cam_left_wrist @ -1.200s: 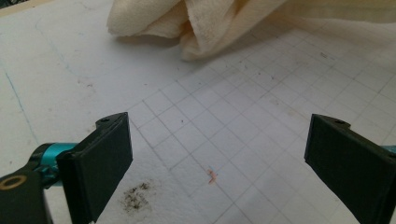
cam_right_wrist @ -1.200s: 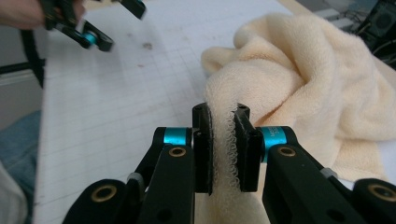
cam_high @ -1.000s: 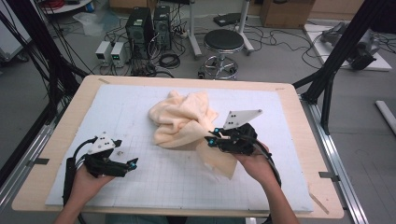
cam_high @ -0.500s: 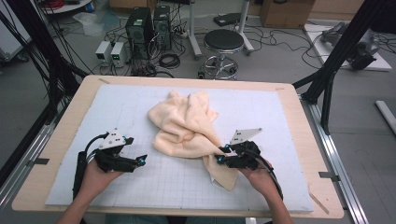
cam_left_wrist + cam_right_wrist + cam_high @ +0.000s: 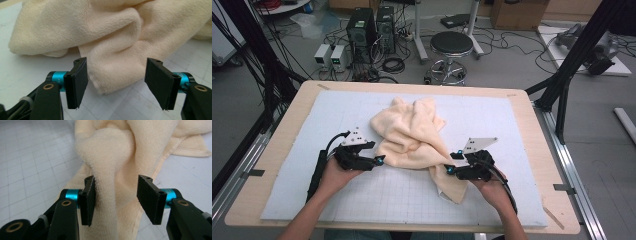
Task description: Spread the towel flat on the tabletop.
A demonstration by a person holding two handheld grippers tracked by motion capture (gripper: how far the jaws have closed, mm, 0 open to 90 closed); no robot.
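High view first: the wooden table [image 5: 277, 145] carries a pale gridded mat [image 5: 492, 120], and a crumpled cream towel [image 5: 409, 132] lies on the mat's middle, one flap trailing toward the near edge. Left gripper [image 5: 379, 161] sits at the towel's near-left edge; its jaws have just been closing, yet in the left gripper view they stand apart [image 5: 116, 83] with a towel corner [image 5: 112, 72] between them, brushing one pad (not pinched). Right gripper [image 5: 451, 171] rests over the trailing flap; its jaws have just been opening and now straddle a raised fold [image 5: 110, 170] loosely [image 5: 116, 200].
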